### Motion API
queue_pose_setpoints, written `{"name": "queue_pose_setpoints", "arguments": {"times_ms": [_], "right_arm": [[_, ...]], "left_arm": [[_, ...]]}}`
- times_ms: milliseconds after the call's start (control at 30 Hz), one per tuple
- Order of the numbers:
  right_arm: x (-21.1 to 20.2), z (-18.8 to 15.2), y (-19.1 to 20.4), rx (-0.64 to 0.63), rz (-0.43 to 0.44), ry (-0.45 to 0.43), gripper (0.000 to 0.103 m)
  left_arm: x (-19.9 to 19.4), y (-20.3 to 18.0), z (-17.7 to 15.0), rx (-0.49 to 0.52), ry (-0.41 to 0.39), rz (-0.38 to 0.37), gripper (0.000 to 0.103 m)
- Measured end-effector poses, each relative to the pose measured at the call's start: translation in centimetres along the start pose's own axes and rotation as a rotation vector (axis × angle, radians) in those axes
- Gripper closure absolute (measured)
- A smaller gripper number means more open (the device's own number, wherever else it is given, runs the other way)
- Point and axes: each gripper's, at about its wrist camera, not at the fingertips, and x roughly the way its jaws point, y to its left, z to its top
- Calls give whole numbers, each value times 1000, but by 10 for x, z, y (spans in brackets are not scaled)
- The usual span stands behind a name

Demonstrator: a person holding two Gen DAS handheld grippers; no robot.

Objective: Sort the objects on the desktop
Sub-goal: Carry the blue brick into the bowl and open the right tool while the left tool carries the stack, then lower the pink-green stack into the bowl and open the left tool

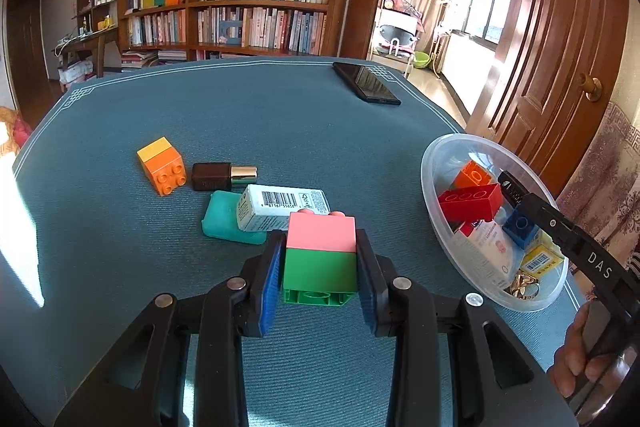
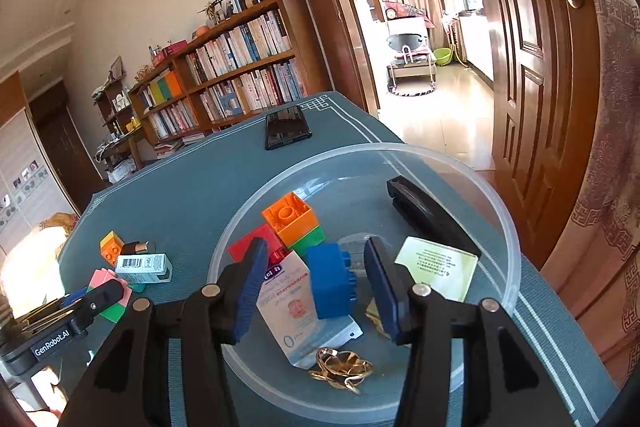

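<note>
My left gripper (image 1: 320, 237) is shut on a pink-and-green brick (image 1: 320, 251) and holds it just above the teal tablecloth. To its right stands a clear plastic bowl (image 1: 425, 179) with a red brick (image 1: 470, 203), an orange brick (image 1: 474, 175) and other items inside. My right gripper (image 2: 315, 243) hangs open over that bowl (image 2: 380, 145). A blue brick (image 2: 332, 279) lies between its fingers, with a gap on both sides. On the cloth lie an orange-and-yellow brick (image 1: 162, 165), a brown bottle with a gold cap (image 1: 222, 175), a white barcode box (image 1: 280, 207) and a teal case (image 1: 224, 219).
A black phone (image 1: 366, 83) lies near the table's far edge. The bowl also holds a sachet (image 2: 296, 307), a gold ornament (image 2: 340, 367), a black case (image 2: 428, 215) and a pale leaflet (image 2: 436, 267). A wooden door (image 2: 532, 107) stands close on the right.
</note>
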Motion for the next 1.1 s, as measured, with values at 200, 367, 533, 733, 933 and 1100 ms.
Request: {"name": "queue_pose_setpoints", "arguments": {"times_ms": [200,367,533,733,933,1100], "right_arm": [[-13,-1,-8,10,-69,-91,29],[-18,1,-16,39,-137,-131,24],[-21,2,-29,89,-185,-142,24],[-21,2,-40,138,-187,-133,24],[-20,1,-42,145,-192,-125,23],[-21,1,-46,161,-199,-126,23]], "left_arm": [[5,-14,3,17,4,-24,67],[8,-32,5,58,8,-79,67],[14,-48,10,84,27,-173,67],[23,-69,15,113,46,-251,67],[32,-92,16,169,67,-294,66],[38,-102,14,193,80,-315,66]]}}
